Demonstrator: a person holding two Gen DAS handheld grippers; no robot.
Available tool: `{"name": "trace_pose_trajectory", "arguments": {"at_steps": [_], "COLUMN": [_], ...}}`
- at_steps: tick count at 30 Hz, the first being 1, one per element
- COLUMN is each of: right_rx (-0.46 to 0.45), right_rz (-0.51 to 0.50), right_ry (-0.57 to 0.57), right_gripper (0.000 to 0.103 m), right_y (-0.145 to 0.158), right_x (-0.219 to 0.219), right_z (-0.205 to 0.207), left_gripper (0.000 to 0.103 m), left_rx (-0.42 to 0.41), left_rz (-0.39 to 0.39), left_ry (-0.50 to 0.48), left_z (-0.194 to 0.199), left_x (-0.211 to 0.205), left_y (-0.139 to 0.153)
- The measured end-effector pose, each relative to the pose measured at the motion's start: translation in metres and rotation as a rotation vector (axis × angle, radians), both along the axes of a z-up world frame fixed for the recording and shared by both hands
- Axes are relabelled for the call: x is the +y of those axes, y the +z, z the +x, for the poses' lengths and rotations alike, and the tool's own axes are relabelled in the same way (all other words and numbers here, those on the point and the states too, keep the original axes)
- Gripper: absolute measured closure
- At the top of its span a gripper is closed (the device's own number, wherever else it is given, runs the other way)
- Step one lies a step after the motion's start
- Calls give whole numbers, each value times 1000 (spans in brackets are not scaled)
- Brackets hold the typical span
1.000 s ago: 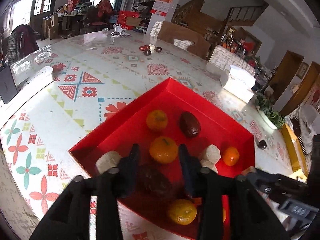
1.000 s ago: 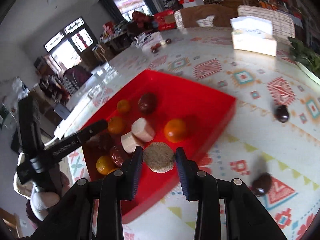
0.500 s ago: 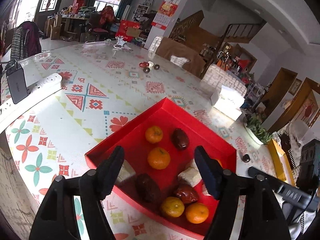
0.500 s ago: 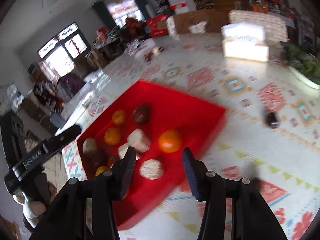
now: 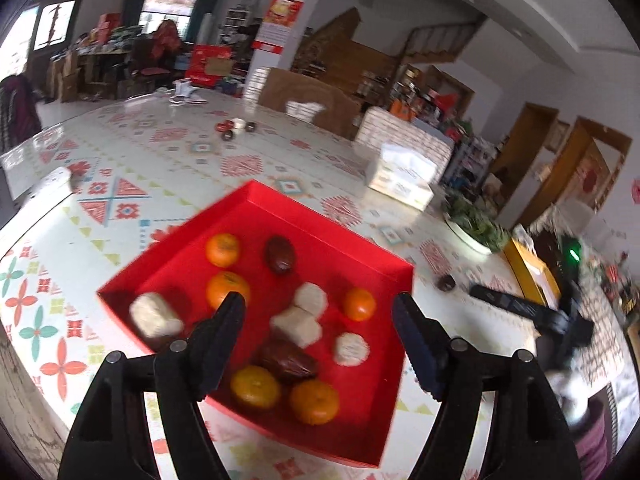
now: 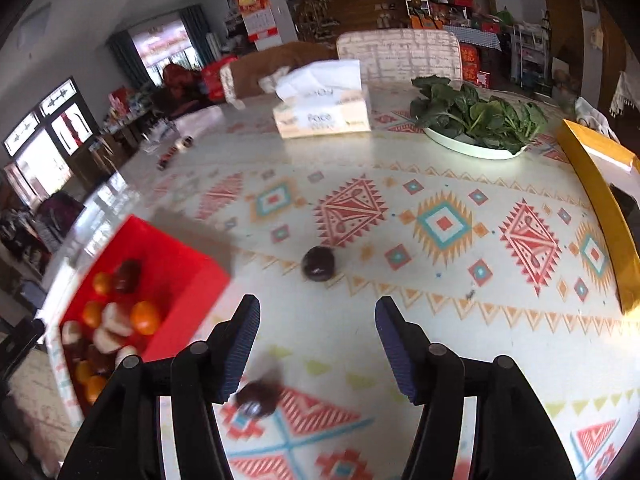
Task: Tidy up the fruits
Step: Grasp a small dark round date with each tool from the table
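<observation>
a: right claw jaws opening, nothing between; left claw also opening, empty, above red tray of fruit.
b: step?
a: fetching strays. nearest dark fruit lies loose on desk; needs straddling, then closing.

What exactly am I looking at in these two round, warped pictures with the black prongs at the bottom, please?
Each picture comes from a fisheye camera on a handheld two-finger gripper; a person carries one in each hand. The left gripper hangs over a red tray holding oranges, dark dates and pale cakes. The right gripper looks at the patterned table, where two loose dark dates lie, with a tissue box and a plate of greens beyond. Both sets of jaws are opening and hold nothing.
</observation>
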State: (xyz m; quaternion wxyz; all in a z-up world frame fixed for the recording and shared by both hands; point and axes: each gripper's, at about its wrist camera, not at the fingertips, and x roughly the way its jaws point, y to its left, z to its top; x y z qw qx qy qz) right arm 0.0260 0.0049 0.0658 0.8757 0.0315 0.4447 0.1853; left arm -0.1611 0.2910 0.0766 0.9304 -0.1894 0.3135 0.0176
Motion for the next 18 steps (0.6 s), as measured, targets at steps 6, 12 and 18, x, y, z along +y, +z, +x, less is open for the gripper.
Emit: {"name": "trace_pose_trajectory", "arguments": {"at_steps": [6,12,18], "right_rx": [18,32,-2], "right_rz": [-75,-93,-45], "right_ry": [20,20,-9], "right_gripper": [42,72,76], "right_y": [-19,-33,-14], "right_x": [24,26,2], "right_z": [33,40,24], "left_gripper": [28,28,28], "left_rx": [25,48,60], "left_rz": [47,65,74], "left_ry": [-58,-107,-209], "left_z": [9,20,32], "left_x": [-24,-44,-81], "left_y": [-4,-8,-10]}}
